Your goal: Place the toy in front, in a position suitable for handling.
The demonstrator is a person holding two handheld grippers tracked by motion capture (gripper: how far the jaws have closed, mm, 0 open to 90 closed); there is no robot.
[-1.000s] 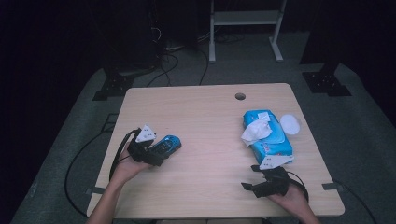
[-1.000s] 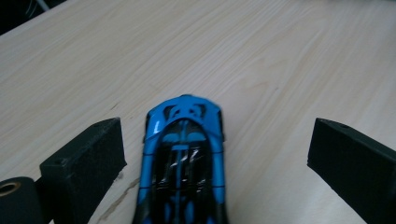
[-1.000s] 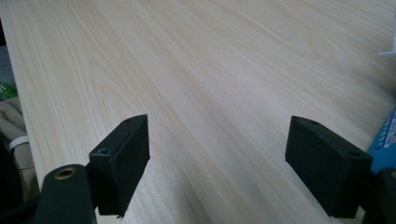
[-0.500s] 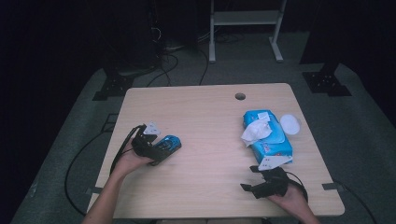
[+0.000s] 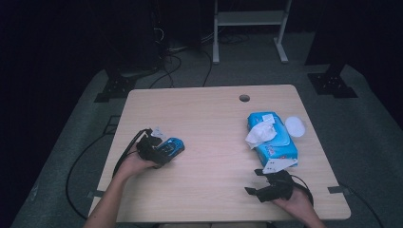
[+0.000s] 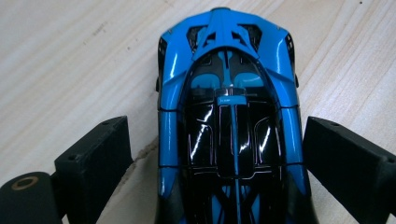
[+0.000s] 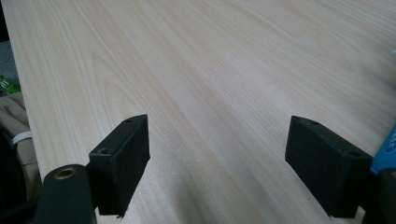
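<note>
**Blue toy car between the left jaws, right jaws spread over bare wood**

From the high view, the left gripper (image 5: pixel 159 151) lay at the left side of the table (image 5: pixel 209 123), right against the blue toy car (image 5: pixel 172 146), which sat on the wood just beyond it. The right gripper (image 5: pixel 263 183) rested near the table's front edge, just before a blue pack of wipes (image 5: pixel 273 140) with a white tissue pulled up from its top; a white lid (image 5: pixel 295 126) lay beside the pack. At this distance neither gripper's jaw gap could be made out.

The left gripper view brought that detail: the car (image 6: pixel 231 116) stood lengthwise between the two black jaws, which had just been closing a little. A strip of wood showed between the left jaw and the car's flank; the right jaw stood hard beside the other flank, and whether it touched could not be told. The car's near end was cut off by the lower edge.

In the right gripper view the jaws stood wide apart with nothing between them but table (image 7: pixel 210 70). A sliver of blue (image 7: pixel 386 156) peeked in at the right edge, too little to identify.
</note>
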